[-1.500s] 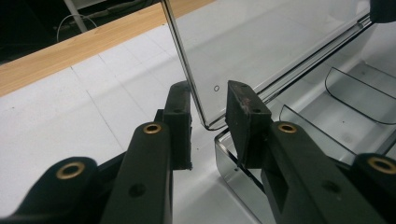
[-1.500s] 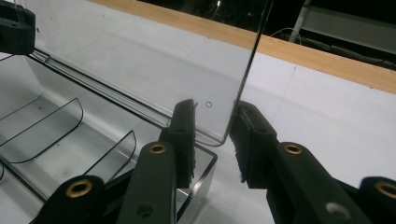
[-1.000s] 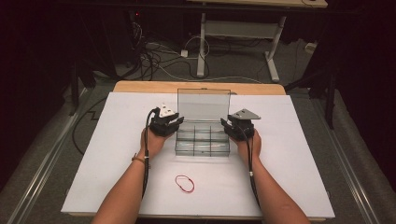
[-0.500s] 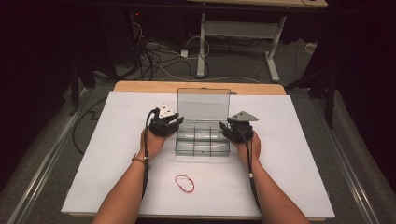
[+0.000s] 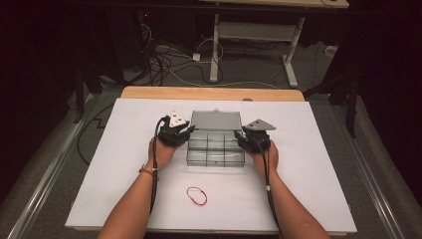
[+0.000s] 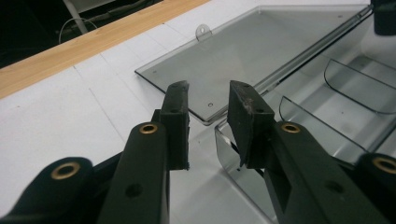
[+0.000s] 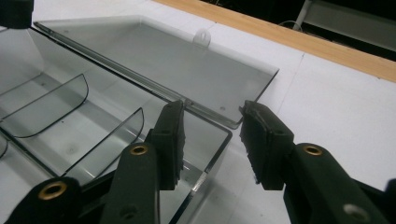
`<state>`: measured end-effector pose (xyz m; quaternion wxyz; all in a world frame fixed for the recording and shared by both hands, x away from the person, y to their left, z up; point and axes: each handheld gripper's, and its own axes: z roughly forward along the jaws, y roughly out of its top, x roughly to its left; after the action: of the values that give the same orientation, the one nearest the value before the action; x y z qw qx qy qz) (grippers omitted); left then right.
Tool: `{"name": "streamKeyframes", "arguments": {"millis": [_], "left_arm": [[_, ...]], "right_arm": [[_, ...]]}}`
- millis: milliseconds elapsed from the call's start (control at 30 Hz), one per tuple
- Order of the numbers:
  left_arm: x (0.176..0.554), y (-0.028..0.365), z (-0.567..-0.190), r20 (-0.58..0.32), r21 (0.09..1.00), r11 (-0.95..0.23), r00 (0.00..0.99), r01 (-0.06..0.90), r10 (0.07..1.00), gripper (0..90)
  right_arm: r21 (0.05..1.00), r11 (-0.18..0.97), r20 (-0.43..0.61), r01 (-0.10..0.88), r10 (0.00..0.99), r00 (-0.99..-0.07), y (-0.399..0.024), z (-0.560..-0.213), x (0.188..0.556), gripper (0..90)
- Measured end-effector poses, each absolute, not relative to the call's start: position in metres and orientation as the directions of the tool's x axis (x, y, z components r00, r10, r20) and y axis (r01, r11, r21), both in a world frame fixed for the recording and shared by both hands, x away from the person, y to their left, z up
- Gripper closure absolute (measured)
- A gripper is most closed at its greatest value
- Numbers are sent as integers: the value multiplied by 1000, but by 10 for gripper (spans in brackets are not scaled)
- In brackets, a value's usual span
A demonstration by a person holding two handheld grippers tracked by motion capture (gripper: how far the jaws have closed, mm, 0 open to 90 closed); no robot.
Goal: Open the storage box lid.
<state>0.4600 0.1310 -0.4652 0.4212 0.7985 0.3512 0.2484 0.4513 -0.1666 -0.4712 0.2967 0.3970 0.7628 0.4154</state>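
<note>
A clear plastic compartment box (image 5: 216,149) sits mid-table with its lid (image 5: 215,121) laid back behind it. My left gripper (image 5: 185,133) is at the box's far left corner. Its jaws (image 6: 209,88) stand apart over that corner of the box (image 6: 224,154) and the lid (image 6: 261,51), pressing nothing. My right gripper (image 5: 241,137) is at the far right corner. Its jaws (image 7: 213,106) have just been opening and straddle the wall of the box (image 7: 70,121) without gripping it, with the lid (image 7: 163,56) beyond. A red rubber band (image 5: 197,195) lies nearer the person.
The box rests on a white board (image 5: 318,164) covering a wooden table whose far edge (image 5: 209,93) shows. Curved dividers (image 7: 46,109) split the box into compartments. Beyond the table are floor cables (image 5: 164,59) and a desk frame (image 5: 254,35).
The lid, standing upright before, has tipped back and now lies low behind the box. Both hands stay where they were.
</note>
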Motion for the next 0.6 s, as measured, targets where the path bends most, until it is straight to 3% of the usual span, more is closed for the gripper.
{"name": "streamKeyframes", "arguments": {"millis": [333,600], "left_arm": [[432,147,-455,176,858,-435,640,273,748,623],[410,155,-447,238,861,-462,635,211,734,512]], "right_arm": [[902,313,-96,297,818,-568,-174,-453,428,511],[922,316,-107,222,761,-640,-176,-444,404,492]]}}
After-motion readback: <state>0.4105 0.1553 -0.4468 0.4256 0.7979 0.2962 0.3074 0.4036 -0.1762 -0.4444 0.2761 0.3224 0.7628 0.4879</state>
